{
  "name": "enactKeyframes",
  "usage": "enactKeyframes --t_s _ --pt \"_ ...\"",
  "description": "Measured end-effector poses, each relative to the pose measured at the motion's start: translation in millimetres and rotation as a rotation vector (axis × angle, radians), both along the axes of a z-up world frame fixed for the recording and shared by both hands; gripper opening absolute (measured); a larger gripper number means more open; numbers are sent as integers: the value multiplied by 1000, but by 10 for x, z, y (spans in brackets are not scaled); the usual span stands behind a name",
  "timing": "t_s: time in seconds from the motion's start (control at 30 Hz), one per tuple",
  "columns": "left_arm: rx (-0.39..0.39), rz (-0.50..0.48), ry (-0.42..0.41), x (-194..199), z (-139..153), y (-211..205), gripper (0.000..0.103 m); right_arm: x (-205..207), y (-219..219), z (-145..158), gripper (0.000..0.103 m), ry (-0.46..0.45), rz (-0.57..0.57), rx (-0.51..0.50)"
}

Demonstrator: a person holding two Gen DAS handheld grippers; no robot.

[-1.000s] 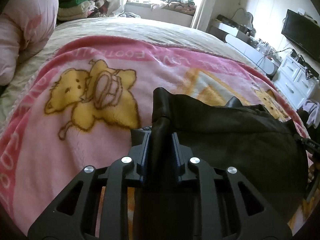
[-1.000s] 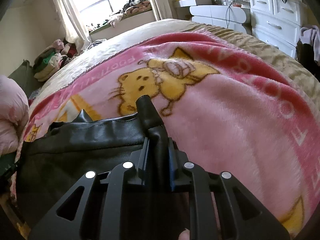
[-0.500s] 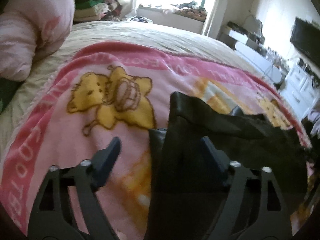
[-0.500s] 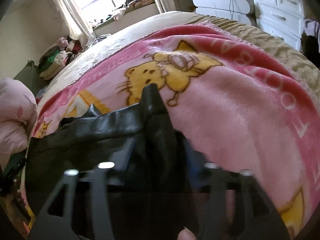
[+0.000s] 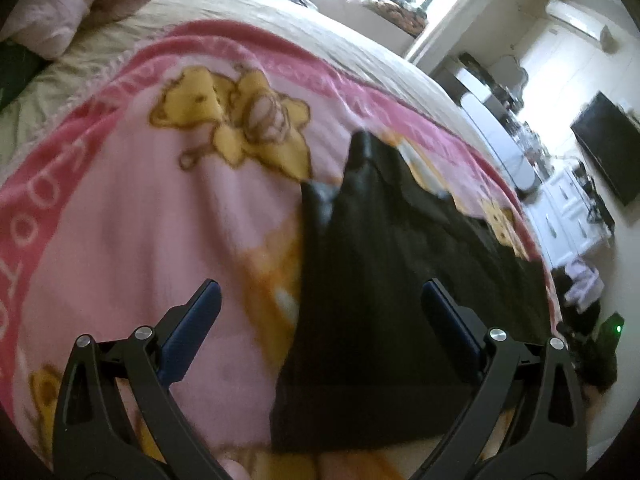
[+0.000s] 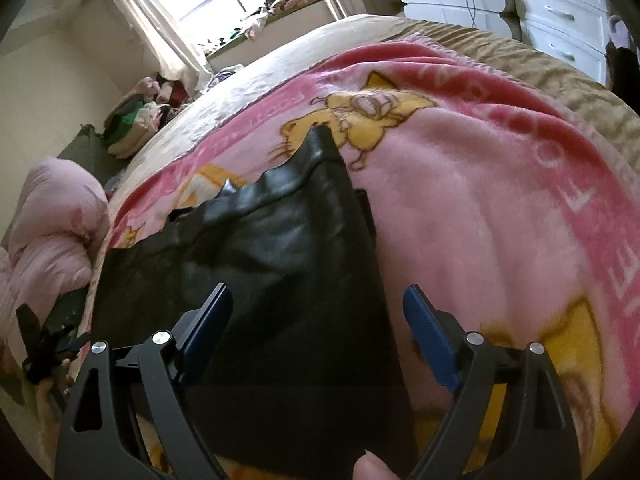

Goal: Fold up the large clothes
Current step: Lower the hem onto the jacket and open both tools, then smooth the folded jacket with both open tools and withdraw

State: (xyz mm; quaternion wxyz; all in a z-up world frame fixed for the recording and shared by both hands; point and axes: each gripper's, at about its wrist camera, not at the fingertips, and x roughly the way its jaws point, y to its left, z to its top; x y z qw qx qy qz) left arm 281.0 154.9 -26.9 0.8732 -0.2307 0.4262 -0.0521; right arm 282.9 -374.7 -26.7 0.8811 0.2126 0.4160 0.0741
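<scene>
Both grippers, left gripper (image 5: 320, 312) and right gripper (image 6: 316, 312), have released the black garment (image 5: 380, 280); their jaws are opening wide, empty. Next, smooth its peaked corners flat on the pink blanket (image 5: 140, 220).

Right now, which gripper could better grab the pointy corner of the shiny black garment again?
Right gripper, probably: the black leather-like garment lies centred between its opening jaws. The left gripper sits off-centre.
</scene>
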Motion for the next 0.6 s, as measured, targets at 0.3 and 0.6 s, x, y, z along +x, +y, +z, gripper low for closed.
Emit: enactKeyframes --t_s 0.3,0.6 --pt "-77 -42 55 -220 -254 -44 93 -350 -7 -267 85 87 13 41" --pt "-50 -63 85 -238 -385 -350 80 -586 -118 -328 42 66 -3 104"
